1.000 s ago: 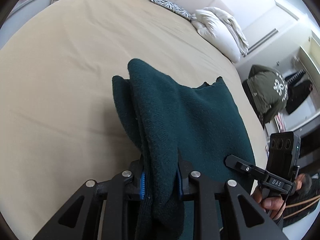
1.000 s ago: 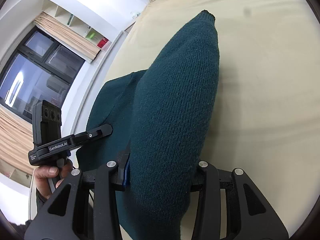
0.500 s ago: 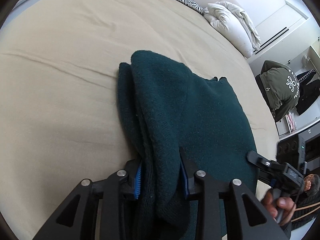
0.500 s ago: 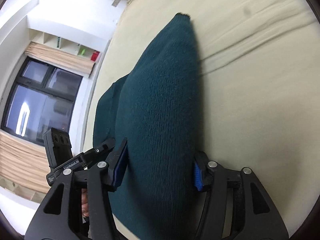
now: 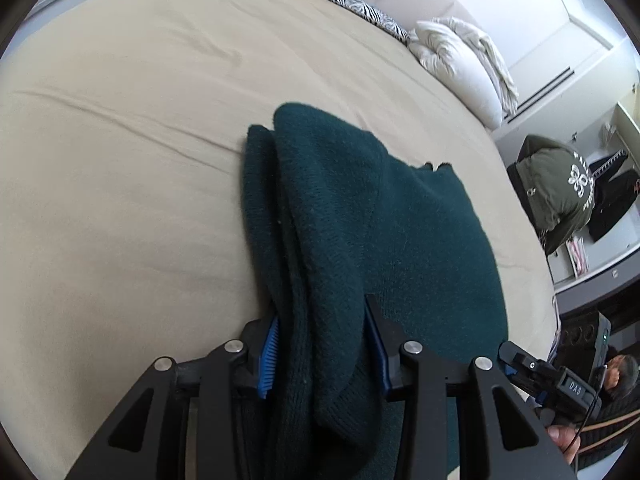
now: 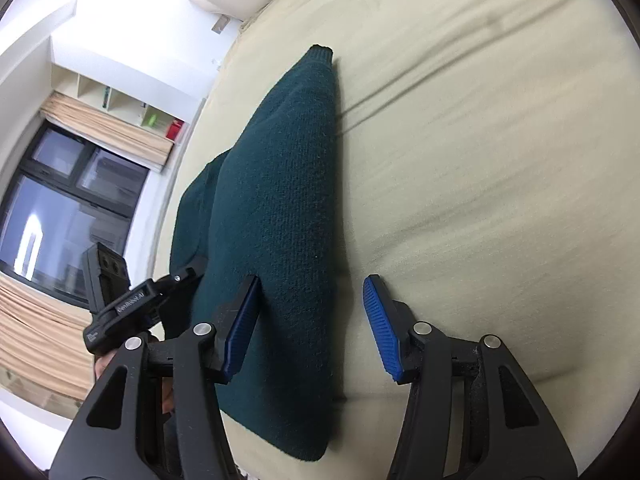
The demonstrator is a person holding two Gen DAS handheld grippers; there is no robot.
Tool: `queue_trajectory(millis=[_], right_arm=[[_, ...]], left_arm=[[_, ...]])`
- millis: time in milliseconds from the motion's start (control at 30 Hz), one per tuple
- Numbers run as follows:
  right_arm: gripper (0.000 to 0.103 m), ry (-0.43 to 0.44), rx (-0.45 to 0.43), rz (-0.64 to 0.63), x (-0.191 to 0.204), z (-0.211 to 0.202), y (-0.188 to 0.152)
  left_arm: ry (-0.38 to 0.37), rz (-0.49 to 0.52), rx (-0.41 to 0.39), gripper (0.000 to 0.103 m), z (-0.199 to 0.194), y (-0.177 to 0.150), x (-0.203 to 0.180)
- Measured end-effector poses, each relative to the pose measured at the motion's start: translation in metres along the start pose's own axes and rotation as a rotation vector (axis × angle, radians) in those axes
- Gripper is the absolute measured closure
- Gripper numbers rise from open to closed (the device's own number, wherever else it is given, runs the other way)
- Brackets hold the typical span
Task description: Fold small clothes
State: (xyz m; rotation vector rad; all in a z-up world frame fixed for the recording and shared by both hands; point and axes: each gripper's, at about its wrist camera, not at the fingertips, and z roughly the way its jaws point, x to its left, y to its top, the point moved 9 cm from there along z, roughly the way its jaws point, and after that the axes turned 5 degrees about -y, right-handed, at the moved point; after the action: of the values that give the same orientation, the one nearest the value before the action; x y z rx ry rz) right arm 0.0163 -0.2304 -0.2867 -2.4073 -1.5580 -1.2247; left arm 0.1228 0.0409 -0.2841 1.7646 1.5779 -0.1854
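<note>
A dark green knitted sweater (image 5: pixel 360 220) lies folded on the beige bed (image 5: pixel 120 160). My left gripper (image 5: pixel 324 344) has its blue pads around a thick fold of the sweater's near edge, still pressed against the knit. In the right wrist view the sweater (image 6: pixel 280 208) lies flat with a folded sleeve on top. My right gripper (image 6: pixel 312 320) is open, its pads spread wide; the left pad touches the sweater's edge and the right pad stands over bare sheet. Each gripper shows in the other's view: the right one (image 5: pixel 560 384), the left one (image 6: pixel 132 300).
White pillows (image 5: pixel 460 60) and a zebra-print cushion (image 5: pixel 364 12) lie at the bed's far end. An olive hoodie (image 5: pixel 556 188) hangs by a wardrobe on the right. A window (image 6: pixel 60 208) with tan blinds is on the left.
My right gripper has opened and let go of the sweater, which now lies flat on the bed. Both grippers have lowered the sweater onto the sheet; the left pads have widened slightly.
</note>
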Motion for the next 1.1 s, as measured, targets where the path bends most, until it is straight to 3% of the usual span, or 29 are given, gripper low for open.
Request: queue_trajectory(millis=[133,167,233,300,333,433,600,733,833,933,1100], right_arm=[[0.05,-0.154,-0.085,-0.117,0.009,-0.015,0.011],[0.05,-0.187,-0.107,-0.148,0.013,-0.021,0.011],[0.049,-0.22,-0.161,-0.212,0.03,-0.032,0.011],[0.045,-0.227,-0.211,-0.276,0.052,-0.04,0.01],[0.042,-0.24,-0.235,-0.301,0.061,-0.043,0.01],[0.03,-0.25,-0.314,-0.35,0.089,-0.051,0.012],[0.014,-0.296,-0.452,-0.352,0.117,-0.071,0.026],[0.013,-0.374,-0.558,-0.41,0.138,-0.09,0.036],[0.005,-0.389,-0.597,-0.429,0.151,-0.099,0.04],[0.005,-0.388,-0.525,-0.439,0.157,-0.087,0.039],[0.005,-0.391,-0.425,-0.444,0.161,-0.063,0.033]], left_arm=[[0.057,0.062,-0.069,0.057,-0.025,-0.001,-0.011],[0.08,0.092,-0.107,0.051,-0.035,0.0,-0.017],[0.133,0.161,-0.207,0.034,-0.059,0.005,-0.03],[0.204,0.23,-0.328,0.006,-0.088,0.009,-0.046],[0.241,0.268,-0.394,0.001,-0.105,0.01,-0.055],[0.348,0.376,-0.554,0.0,-0.147,0.011,-0.079],[0.494,0.435,-0.683,0.0,-0.199,0.013,-0.104],[0.505,0.432,-0.685,0.0,-0.22,0.014,-0.109],[0.468,0.406,-0.687,0.0,-0.23,0.016,-0.107],[0.427,0.361,-0.653,0.0,-0.227,0.016,-0.099],[0.439,0.323,-0.598,0.0,-0.217,0.015,-0.085]])
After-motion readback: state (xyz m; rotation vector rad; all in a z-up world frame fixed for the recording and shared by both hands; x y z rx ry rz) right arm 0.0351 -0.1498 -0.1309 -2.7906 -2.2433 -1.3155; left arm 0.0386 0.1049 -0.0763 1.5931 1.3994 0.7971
